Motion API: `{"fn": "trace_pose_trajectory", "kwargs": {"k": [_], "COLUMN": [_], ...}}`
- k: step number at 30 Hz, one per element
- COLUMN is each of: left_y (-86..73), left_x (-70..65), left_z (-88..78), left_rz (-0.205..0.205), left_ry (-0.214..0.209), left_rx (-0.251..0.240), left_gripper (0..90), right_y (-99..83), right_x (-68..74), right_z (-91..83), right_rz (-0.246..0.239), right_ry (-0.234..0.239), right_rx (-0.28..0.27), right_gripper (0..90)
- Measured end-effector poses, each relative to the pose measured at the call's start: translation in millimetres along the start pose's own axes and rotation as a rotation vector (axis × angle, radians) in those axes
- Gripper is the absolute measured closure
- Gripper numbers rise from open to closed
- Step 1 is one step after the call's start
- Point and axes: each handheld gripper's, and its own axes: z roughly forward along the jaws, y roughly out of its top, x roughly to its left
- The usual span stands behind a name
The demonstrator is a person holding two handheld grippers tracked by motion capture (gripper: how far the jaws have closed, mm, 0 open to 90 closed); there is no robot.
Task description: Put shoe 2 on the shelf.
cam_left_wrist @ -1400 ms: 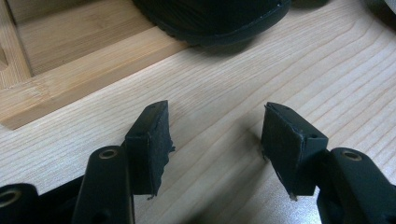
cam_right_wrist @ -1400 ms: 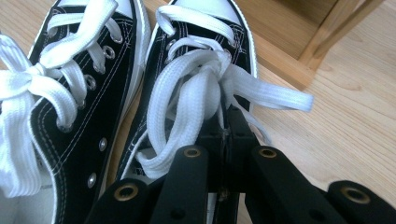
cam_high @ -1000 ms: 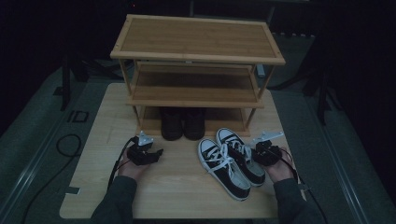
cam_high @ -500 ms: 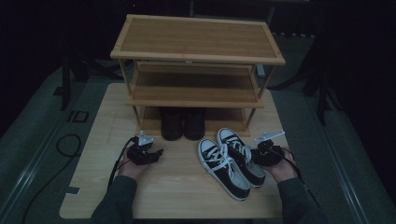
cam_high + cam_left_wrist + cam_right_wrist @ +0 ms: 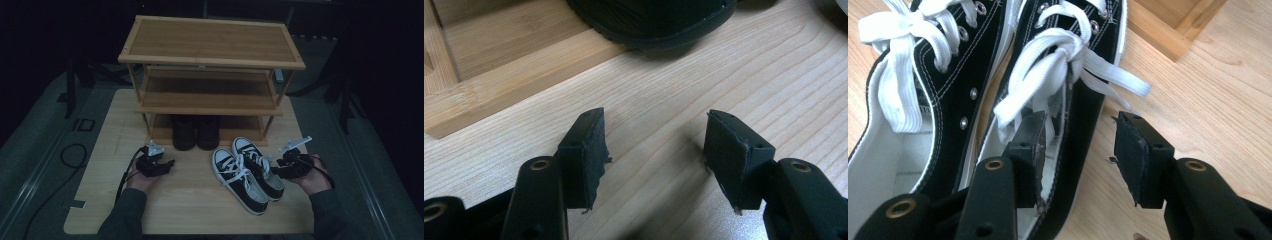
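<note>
The right gripper (image 5: 1080, 155), its black jaws just opening, straddled the side wall of a black canvas sneaker with white laces (image 5: 1068, 65), pads clear of the fabric. A matching second sneaker (image 5: 923, 90) lay alongside on the pale wooden table (image 5: 1218, 110), near a bamboo rack's corner (image 5: 1173, 25).

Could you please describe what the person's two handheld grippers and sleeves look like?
Both the left gripper and the right gripper are black, each topped by a grey three-cornered plate and trailing a black cable. Their jaws carry worn, frayed black pads with brass-ringed holes behind. The sleeves are dark grey-green.
</note>
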Motion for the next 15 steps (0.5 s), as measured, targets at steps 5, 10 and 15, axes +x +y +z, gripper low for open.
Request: {"fn": "trace_pose_trajectory", "kwargs": {"k": [5, 10, 15], "left_y": [-0.1, -0.3, -0.2], "left_x": [0.0, -0.1, -0.2], "left_z": [-0.2, -0.1, -0.2], "left_rz": [0.001, -0.001, -0.002], "left_ry": [0.0, -0.001, 0.0], "left_rx": [0.0, -0.001, 0.0], "left_gripper": [42.5, 42.4, 42.5], "right_y": [0.1, 2.3, 4.6], "right_x": [0.9, 5.7, 13.6], "right_z": [-8.6, -16.0, -19.8], "right_rz": [-0.015, -0.039, -0.07], "right_ry": [0.016, 0.037, 0.051], "right_rx": [0.008, 0.006, 0.009], "right_gripper": [55.0, 55.6, 56.1]}}
